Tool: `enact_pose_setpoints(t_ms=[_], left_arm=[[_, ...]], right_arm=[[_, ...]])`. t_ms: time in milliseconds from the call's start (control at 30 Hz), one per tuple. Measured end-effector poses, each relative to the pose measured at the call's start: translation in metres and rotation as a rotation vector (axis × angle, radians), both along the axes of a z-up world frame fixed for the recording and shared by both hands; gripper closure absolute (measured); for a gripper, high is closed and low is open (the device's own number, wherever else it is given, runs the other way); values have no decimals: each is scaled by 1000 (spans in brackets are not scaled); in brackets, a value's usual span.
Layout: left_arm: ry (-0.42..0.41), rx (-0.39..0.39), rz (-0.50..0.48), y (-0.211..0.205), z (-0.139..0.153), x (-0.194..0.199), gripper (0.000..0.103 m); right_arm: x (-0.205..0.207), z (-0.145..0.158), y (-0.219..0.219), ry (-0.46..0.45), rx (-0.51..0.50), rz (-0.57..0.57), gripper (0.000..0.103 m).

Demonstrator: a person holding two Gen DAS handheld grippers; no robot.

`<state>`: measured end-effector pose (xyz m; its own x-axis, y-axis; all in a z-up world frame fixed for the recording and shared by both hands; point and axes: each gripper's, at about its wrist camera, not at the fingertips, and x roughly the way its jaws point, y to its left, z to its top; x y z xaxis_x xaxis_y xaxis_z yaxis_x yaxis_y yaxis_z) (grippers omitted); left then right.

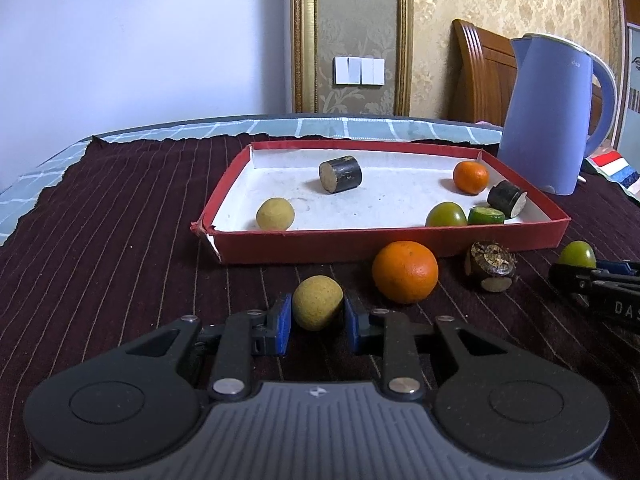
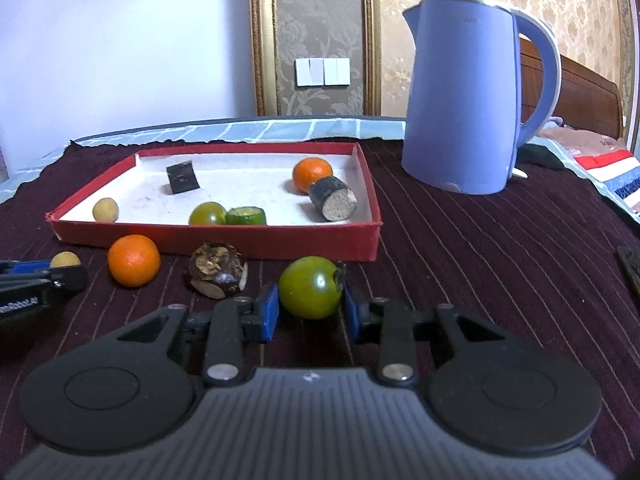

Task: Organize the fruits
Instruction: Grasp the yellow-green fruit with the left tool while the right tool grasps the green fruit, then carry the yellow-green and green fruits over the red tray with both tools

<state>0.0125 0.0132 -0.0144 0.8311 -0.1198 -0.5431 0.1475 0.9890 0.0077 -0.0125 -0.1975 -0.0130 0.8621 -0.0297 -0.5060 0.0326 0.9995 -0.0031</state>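
My left gripper (image 1: 317,312) is shut on a small yellow-tan round fruit (image 1: 317,302) on the striped cloth, in front of the red tray (image 1: 384,240). My right gripper (image 2: 309,300) is shut on a green round fruit (image 2: 310,292), also just in front of the red tray (image 2: 224,236). Between them on the cloth lie an orange (image 1: 405,271) and a brown knobbly fruit (image 1: 491,266). Inside the tray are a yellow-tan fruit (image 1: 275,213), a small orange (image 1: 471,176), a green fruit (image 1: 446,214), a cut green piece (image 1: 486,216) and two dark cylinders (image 1: 340,173).
A blue kettle (image 2: 466,92) stands behind the tray's right end. The dark striped cloth (image 2: 500,264) covers the table, with a light checked cloth (image 1: 200,128) along its far edge. A wooden chair back (image 1: 480,72) stands beyond, and a dark flat object (image 2: 630,264) lies at far right.
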Motion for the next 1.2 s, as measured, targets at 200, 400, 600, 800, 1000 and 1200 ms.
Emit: enact_pose_setpoints(t_ms=[200, 400, 600, 800, 1000, 1200], left_arm=[[1, 32, 10, -9, 4, 3, 77], [-8, 47, 6, -14, 9, 6, 77], [-15, 61, 8, -17, 12, 10, 77], [-15, 70, 14, -20, 15, 17, 77], [-20, 89, 17, -24, 19, 23, 76], [-26, 89, 20, -25, 24, 28, 76]], right_arm=[[-1, 7, 9, -15, -6, 18, 71], [2, 11, 19, -22, -17, 41, 71], [5, 12, 22, -18, -18, 49, 71], [10, 16, 23, -19, -26, 56, 71], [14, 19, 25, -22, -36, 59, 71], [18, 25, 27, -30, -43, 65, 71]])
